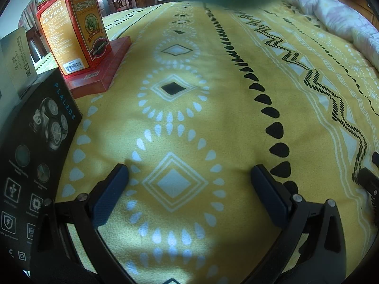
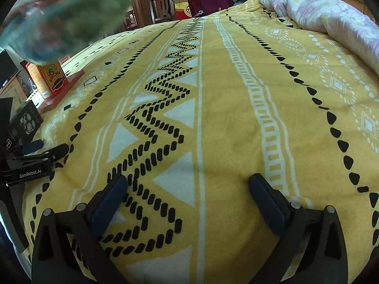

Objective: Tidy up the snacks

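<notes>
My left hand-held gripper [image 1: 189, 177] hangs low over the bed [image 1: 225, 118], its two fingers spread wide with only the yellow patterned blanket between them. My right hand-held gripper [image 2: 188, 187] is the same: fingers wide apart, holding nothing, just above the zigzag stripe of the blanket.

The boxes sit along the left edge of the bed. An orange-and-red box [image 1: 73, 28] stands upright on a flat red box [image 1: 104, 71] that lies on the blanket. Nearer to me, just beside the left gripper's left finger, is a black box [image 1: 40, 142] printed with a shaver head (it reads PLALZDS). A tan card or box [image 1: 16, 54] with dark lettering stands behind it.

A blurred teal thing [image 2: 68, 16] fills the upper left of the right wrist view; I cannot tell what it is. A pale floral quilt [image 2: 319, 11] is bunched at the far right of the bed.
</notes>
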`<state>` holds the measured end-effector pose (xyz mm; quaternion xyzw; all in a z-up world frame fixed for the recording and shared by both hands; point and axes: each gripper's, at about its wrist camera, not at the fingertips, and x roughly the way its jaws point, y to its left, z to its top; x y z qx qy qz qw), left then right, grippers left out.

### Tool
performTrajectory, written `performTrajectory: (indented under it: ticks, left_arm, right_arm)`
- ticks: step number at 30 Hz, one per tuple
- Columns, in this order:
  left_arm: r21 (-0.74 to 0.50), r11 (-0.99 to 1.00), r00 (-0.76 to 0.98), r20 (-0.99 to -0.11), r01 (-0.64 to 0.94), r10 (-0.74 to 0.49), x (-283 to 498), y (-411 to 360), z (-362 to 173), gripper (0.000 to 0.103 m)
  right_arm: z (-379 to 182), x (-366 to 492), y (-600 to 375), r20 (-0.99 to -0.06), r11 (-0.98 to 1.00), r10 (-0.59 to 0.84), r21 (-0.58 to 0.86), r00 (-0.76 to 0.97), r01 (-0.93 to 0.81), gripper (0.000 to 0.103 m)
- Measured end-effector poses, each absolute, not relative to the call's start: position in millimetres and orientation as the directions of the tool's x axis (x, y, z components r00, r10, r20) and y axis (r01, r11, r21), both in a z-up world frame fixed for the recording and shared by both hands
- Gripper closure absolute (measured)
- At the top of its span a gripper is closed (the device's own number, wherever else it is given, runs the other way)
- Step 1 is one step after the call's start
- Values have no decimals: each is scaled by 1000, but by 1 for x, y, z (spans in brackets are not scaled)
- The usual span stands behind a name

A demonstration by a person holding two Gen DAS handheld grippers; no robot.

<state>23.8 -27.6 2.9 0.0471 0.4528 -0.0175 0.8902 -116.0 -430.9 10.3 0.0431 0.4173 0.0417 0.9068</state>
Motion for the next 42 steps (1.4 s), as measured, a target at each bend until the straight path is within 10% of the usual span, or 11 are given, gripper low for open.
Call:
performTrajectory:
  ticks: [42]
  left_arm:
    - [69, 995, 586, -810, 76, 11, 19, -32, 1, 0]
  right_arm:
    - [9, -114, -433, -757, 993, 113, 113, 644, -41, 0]
